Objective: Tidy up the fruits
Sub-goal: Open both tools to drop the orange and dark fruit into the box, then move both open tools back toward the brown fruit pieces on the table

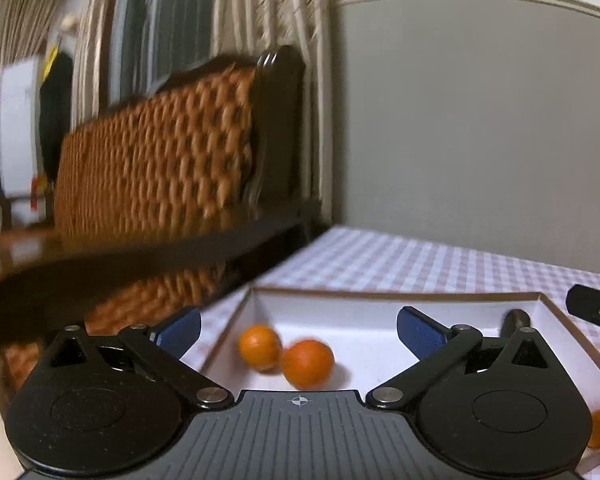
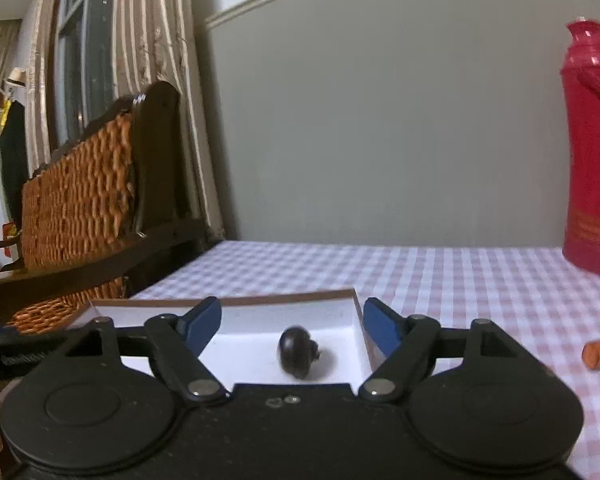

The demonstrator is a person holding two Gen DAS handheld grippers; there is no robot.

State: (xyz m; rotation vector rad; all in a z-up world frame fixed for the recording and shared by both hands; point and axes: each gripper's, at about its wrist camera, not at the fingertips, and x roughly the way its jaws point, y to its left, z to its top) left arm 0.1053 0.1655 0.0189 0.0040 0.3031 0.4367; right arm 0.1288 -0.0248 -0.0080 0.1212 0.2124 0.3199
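Checked tablecloth (image 2: 440, 280); red flask (image 2: 592, 152) far right; wicker chair (image 2: 80, 200) left.

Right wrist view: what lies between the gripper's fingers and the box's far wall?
A dark round fruit, loose on the white box floor; otherwise bare.

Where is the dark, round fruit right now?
In the right wrist view, the dark round fruit lies loose in the white cardboard box, toward its right wall, between the open right gripper's fingers.
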